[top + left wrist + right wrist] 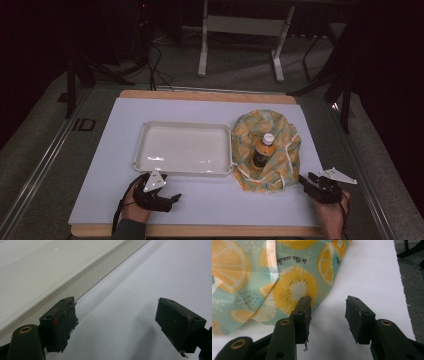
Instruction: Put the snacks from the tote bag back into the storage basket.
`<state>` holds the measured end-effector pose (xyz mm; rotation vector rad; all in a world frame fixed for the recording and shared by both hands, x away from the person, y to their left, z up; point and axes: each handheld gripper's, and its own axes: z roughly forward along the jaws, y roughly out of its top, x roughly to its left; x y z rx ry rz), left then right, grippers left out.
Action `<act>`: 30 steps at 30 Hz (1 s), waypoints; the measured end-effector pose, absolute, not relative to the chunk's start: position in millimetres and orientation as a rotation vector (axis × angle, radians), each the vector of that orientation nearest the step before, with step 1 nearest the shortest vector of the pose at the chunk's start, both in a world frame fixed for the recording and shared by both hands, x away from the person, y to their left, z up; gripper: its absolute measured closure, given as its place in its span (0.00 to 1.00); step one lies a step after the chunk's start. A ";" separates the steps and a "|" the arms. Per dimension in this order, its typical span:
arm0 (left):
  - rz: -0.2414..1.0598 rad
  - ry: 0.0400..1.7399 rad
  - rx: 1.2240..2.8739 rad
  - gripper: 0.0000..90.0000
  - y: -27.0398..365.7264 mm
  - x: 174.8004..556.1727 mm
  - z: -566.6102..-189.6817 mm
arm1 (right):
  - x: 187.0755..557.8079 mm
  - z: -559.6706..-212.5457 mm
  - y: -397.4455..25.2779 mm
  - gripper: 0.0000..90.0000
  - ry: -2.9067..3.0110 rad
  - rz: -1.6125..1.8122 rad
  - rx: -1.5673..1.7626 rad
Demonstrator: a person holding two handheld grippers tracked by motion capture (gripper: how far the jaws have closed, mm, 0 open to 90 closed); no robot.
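Fabric bag (267,150) hides bottle (262,150) base.

Left hand (134,207) comes in from the bottom w/ a dark sleeve at the wrist. It holds the left gripper (174,199) low & near flat, tips pointing to the right. In the left gripper view (117,322) its 2 black jaws stand wide apart w/ nothing between them. Right hand (332,215) also comes up from the bottom. Right gripper (303,179) points up & to the left. Its jaws (328,315) are apart too, gap bare.
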<state>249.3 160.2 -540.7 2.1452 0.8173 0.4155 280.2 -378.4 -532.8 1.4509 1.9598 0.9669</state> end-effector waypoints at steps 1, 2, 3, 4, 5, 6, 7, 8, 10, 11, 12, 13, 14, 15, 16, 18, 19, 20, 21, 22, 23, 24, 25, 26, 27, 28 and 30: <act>0.415 0.817 2.145 0.19 160.2 249.3 -540.7 | 280.2 -532.8 -378.4 0.61 1.960 0.967 1.451; 0.422 0.815 2.146 0.19 160.7 249.5 -540.6 | 280.4 -533.0 -378.3 0.62 1.966 0.965 1.448; 0.421 0.819 2.139 0.19 161.2 249.9 -540.7 | 280.4 -533.0 -378.3 0.62 1.966 0.965 1.448; 0.421 0.818 2.137 0.19 162.0 250.4 -540.4 | 279.6 -532.5 -378.4 0.62 1.959 0.976 1.450; 0.419 0.819 2.130 0.19 162.6 250.5 -540.2 | 279.6 -532.5 -378.4 0.62 1.959 0.976 1.450; 0.422 0.816 2.124 0.19 163.3 250.6 -540.0 | 279.2 -532.5 -378.7 0.62 1.959 0.980 1.446; 0.419 0.818 2.119 0.19 163.9 250.7 -539.9 | 278.7 -532.5 -378.8 0.62 1.959 0.983 1.447; 0.418 0.821 2.114 0.19 164.2 250.7 -540.0 | 278.6 -532.4 -378.4 0.63 1.962 0.982 1.439; 0.416 0.816 2.115 0.19 164.4 250.6 -540.0 | 278.0 -532.1 -377.8 0.64 1.968 0.986 1.430; 0.416 0.816 2.115 0.19 164.4 250.6 -540.0 | 278.0 -532.1 -377.8 0.64 1.968 0.986 1.430; 0.416 0.814 2.117 0.19 164.0 250.6 -540.2 | 277.7 -532.1 -378.0 0.64 1.971 0.997 1.427; 0.418 0.814 2.122 0.19 163.9 250.6 -540.2 | 277.3 -531.9 -378.3 0.65 1.968 1.006 1.431; 0.418 0.813 2.123 0.19 163.8 250.6 -540.3 | 277.2 -531.9 -379.6 0.66 1.965 1.017 1.451; 0.418 0.813 2.123 0.19 163.8 250.6 -540.3 | 277.2 -531.9 -379.6 0.66 1.965 1.017 1.451; 0.419 0.813 2.123 0.19 163.7 250.6 -540.3 | 277.1 -531.6 -380.5 0.67 1.966 1.023 1.459; 0.417 0.811 2.124 0.19 163.5 250.6 -540.5 | 276.4 -530.1 -380.1 0.68 1.968 1.024 1.454; 0.420 0.812 2.123 0.19 163.1 250.3 -540.6 | 276.4 -530.1 -380.1 0.68 1.968 1.024 1.454; 0.423 0.811 2.124 0.19 162.9 250.1 -540.7 | 275.9 -529.2 -379.6 0.69 1.966 1.027 1.452; 0.422 0.810 2.125 0.19 162.8 250.0 -540.7 | 275.5 -528.3 -379.3 0.71 1.968 1.033 1.445; 0.422 0.808 2.127 0.19 162.7 250.0 -540.8 | 274.9 -526.8 -378.8 0.73 1.976 1.047 1.438; 0.425 0.807 2.126 0.19 162.6 249.8 -540.8 | 274.9 -526.8 -378.8 0.73 1.976 1.047 1.438; 0.428 0.805 2.124 0.19 162.7 249.5 -540.7 | 274.4 -525.6 -377.9 0.75 1.984 1.046 1.434; 0.428 0.803 2.124 0.19 162.8 249.3 -540.7 | 274.4 -525.6 -377.9 0.75 1.984 1.046 1.434; 0.428 0.802 2.124 0.19 162.9 249.2 -540.7 | 274.2 -524.9 -377.6 0.75 1.985 1.045 1.432; 0.431 0.801 2.122 0.19 162.8 249.0 -540.7 | 274.2 -524.3 -377.2 0.75 1.987 1.045 1.431; 0.428 0.799 2.123 0.19 162.9 249.0 -540.8 | 273.8 -522.4 -375.6 0.75 1.993 1.051 1.424; 0.431 0.800 2.124 0.19 162.7 249.0 -540.9 | 273.5 -519.0 -372.3 0.75 2.002 1.037 1.401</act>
